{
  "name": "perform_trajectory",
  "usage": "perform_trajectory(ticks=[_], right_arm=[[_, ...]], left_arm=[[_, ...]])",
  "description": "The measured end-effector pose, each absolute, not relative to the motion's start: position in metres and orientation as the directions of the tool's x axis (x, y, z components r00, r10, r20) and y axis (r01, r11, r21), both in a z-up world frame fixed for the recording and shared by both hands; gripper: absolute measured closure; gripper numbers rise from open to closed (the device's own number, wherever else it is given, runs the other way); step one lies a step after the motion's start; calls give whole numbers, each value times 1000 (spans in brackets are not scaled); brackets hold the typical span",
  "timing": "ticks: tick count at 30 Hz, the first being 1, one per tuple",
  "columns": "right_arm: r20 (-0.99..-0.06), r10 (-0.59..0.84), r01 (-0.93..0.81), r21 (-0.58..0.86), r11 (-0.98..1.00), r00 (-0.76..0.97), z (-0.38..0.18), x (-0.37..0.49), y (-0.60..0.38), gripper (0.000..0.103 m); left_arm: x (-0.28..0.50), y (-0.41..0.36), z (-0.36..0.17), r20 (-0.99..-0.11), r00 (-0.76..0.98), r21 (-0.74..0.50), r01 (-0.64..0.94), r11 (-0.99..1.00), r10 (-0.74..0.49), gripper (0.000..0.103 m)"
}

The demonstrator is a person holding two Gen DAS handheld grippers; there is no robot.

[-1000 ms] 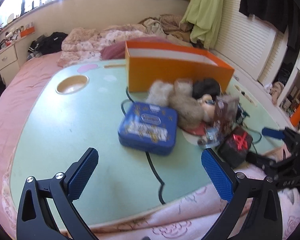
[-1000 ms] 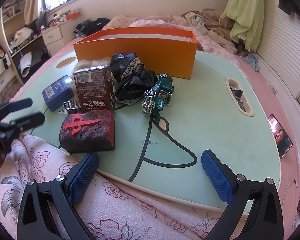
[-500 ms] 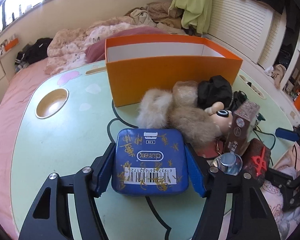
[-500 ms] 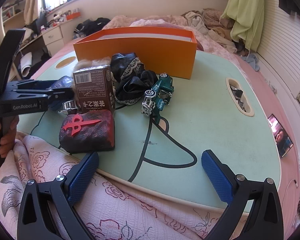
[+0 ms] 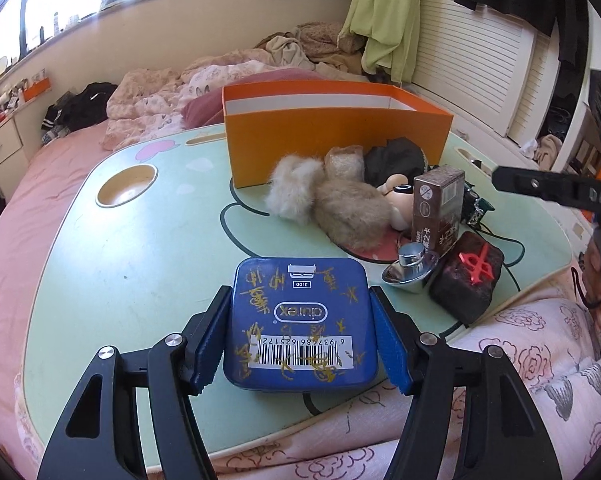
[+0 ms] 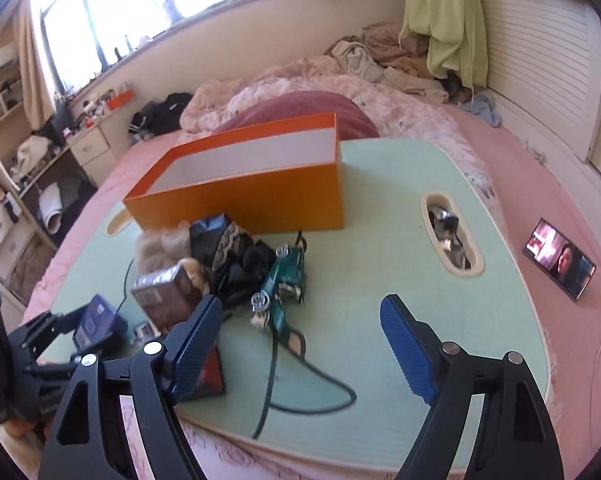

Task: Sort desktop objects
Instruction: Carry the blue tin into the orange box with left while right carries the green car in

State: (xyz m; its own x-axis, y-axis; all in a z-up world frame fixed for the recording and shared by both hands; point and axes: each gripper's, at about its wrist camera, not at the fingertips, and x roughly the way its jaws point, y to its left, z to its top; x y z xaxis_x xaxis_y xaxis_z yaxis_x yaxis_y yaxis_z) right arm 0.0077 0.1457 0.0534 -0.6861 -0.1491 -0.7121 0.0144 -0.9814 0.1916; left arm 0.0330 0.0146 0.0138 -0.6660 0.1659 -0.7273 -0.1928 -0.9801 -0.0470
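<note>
A blue tin [image 5: 300,320] with gold writing sits at the near edge of the green lap table [image 5: 120,260], and my left gripper [image 5: 298,300] is shut on its two sides. I cannot tell whether the tin is off the table. Behind it lie a furry plush [image 5: 340,200], a brown carton [image 5: 436,208], a silver ingot [image 5: 410,272] and a dark red block [image 5: 466,280]. The orange box [image 6: 252,196] stands empty at the back. My right gripper [image 6: 300,308] hovers above the table, its jaws closing with nothing between them; a green toy car [image 6: 284,284] lies just beyond.
Black cloth [image 6: 236,256] is heaped in front of the box. The table has a round cup hole [image 5: 126,186] and a slot [image 6: 450,236] holding small items. A phone [image 6: 560,264] lies on the pink bed to the right. A quilt covers the near edge.
My left gripper moved up to the blue tin and closed on it. My right gripper rose and rolled, and its jaws have come closer together.
</note>
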Motion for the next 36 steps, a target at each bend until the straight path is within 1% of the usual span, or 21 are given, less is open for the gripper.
perform_trajectory(ticks=[3, 4, 5, 6, 7, 8, 12, 17, 19, 23, 27, 31, 34, 36], right_arm=[[-747, -180, 0, 234, -972, -640, 42, -12, 145, 43], [-759, -188, 3, 237, -971, -624, 36, -15, 148, 55], [-756, -208, 11, 257, -966, -621, 32, -19, 148, 56], [-765, -201, 4, 251, -968, -612, 29, -19, 149, 60], [-781, -198, 3, 243, -970, -592, 23, -20, 148, 73], [-773, -198, 15, 236, -972, -602, 22, -17, 148, 74], [-772, -131, 50, 128, -991, -622, 21, -6, 141, 75], [-715, -154, 62, 154, -986, -682, 31, 5, 151, 75], [-687, -157, 74, 149, -986, -710, 42, 10, 154, 75], [-652, -200, 96, 192, -977, -731, 67, 10, 159, 75], [-607, -238, 115, 235, -965, -758, 100, -7, 163, 75], [-575, -259, 131, 255, -958, -776, 126, -40, 159, 75], [-567, -259, 126, 263, -956, -782, 131, -74, 155, 75], [-584, -261, 114, 276, -954, -769, 126, -96, 152, 75]], left_arm=[[33, 13, 13, -727, -665, -56, -190, -980, 170, 37], [33, 11, 13, -726, -666, -59, -188, -980, 171, 37], [34, 11, 14, -725, -667, -62, -187, -980, 173, 37], [34, 10, 14, -724, -668, -65, -187, -980, 175, 37], [34, 10, 14, -723, -669, -66, -186, -980, 175, 37], [34, 10, 14, -722, -669, -66, -187, -980, 176, 37], [34, 14, 15, -719, -674, -58, -185, -981, 170, 37], [38, 9, 23, -701, -687, -83, -188, -979, 191, 37], [38, 6, 31, -687, -698, -95, -190, -977, 203, 37], [28, 2, 54, -655, -723, -117, -191, -975, 220, 37], [2, 9, 81, -641, -739, -87, -199, -976, 208, 37], [-49, 19, 106, -645, -735, -78, -206, -975, 207, 37], [-91, 27, 107, -677, -709, -93, -187, -978, 200, 37], [-112, 30, 100, -692, -700, -88, -164, -983, 179, 37]])
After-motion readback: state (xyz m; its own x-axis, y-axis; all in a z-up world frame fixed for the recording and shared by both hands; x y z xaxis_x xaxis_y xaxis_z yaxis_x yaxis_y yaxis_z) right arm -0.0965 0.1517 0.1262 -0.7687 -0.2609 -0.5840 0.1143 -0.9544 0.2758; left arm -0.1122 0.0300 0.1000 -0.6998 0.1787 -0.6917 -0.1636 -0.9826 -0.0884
